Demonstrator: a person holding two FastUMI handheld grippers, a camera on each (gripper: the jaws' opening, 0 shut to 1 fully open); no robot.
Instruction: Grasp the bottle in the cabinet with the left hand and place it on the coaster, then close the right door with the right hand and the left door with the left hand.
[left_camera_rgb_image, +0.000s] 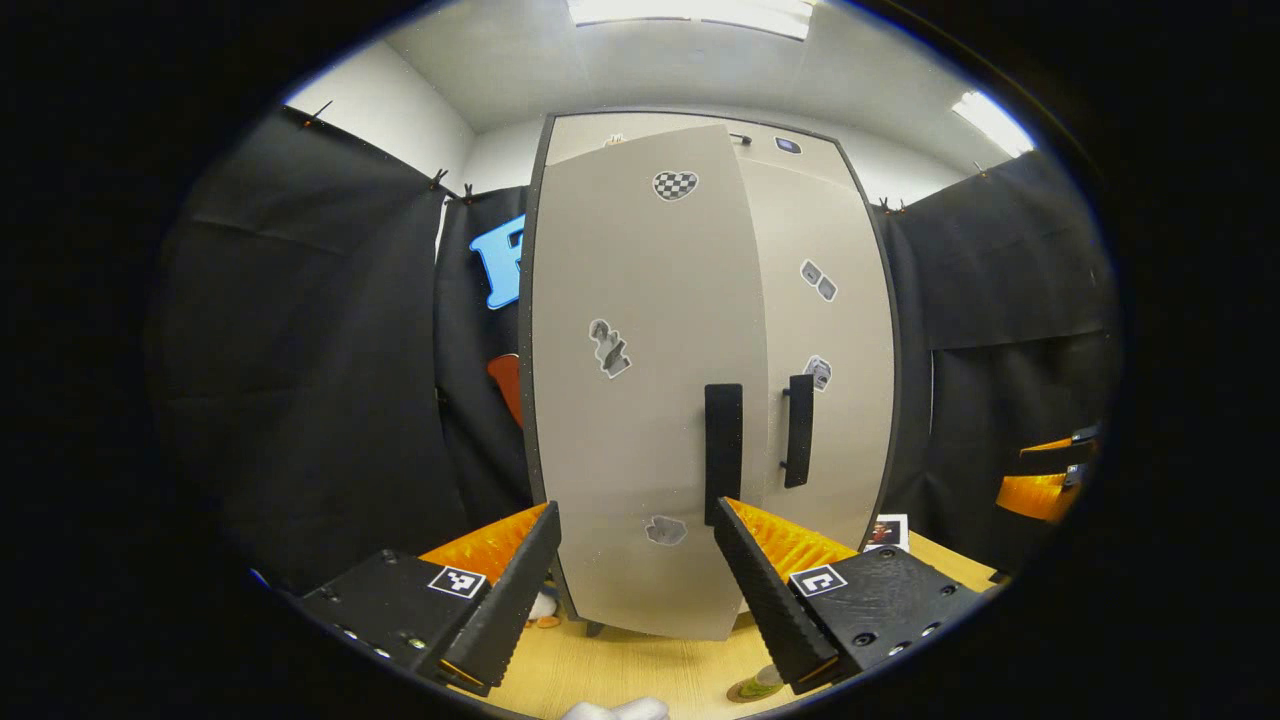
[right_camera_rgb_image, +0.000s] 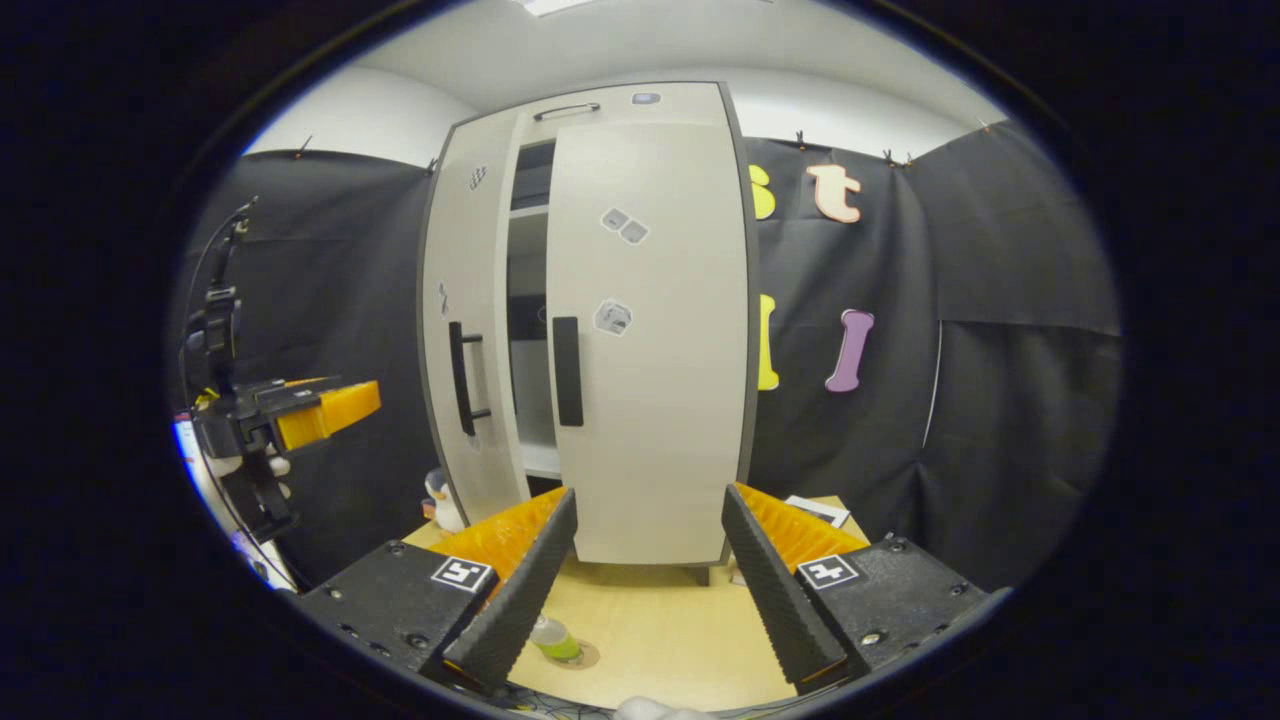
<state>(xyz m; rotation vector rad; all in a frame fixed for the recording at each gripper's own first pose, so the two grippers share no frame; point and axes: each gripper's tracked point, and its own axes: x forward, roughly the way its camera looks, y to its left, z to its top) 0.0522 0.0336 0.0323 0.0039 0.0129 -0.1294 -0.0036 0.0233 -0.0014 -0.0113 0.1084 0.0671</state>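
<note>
The grey cabinet's left door (left_camera_rgb_image: 640, 350) stands ajar, swung out toward me, its black handle (left_camera_rgb_image: 723, 452) just beyond my left gripper (left_camera_rgb_image: 636, 510), which is open and holds nothing. The right door (right_camera_rgb_image: 650, 330) sits flush against the cabinet, with its handle (right_camera_rgb_image: 567, 370) above my open, empty right gripper (right_camera_rgb_image: 650, 495). Between the doors a gap shows the shelves (right_camera_rgb_image: 528, 300). A small bottle (right_camera_rgb_image: 553, 638) with green liquid stands on a round coaster (right_camera_rgb_image: 582, 657) on the wooden table, below the right gripper's left finger. The left gripper (right_camera_rgb_image: 325, 408) hovers left of the cabinet.
A small penguin-like figure (right_camera_rgb_image: 440, 500) stands at the foot of the left door. A card (right_camera_rgb_image: 818, 510) lies on the table (right_camera_rgb_image: 660, 620) right of the cabinet. Black cloth walls close in on both sides. The right gripper (left_camera_rgb_image: 1045, 480) shows at the far right.
</note>
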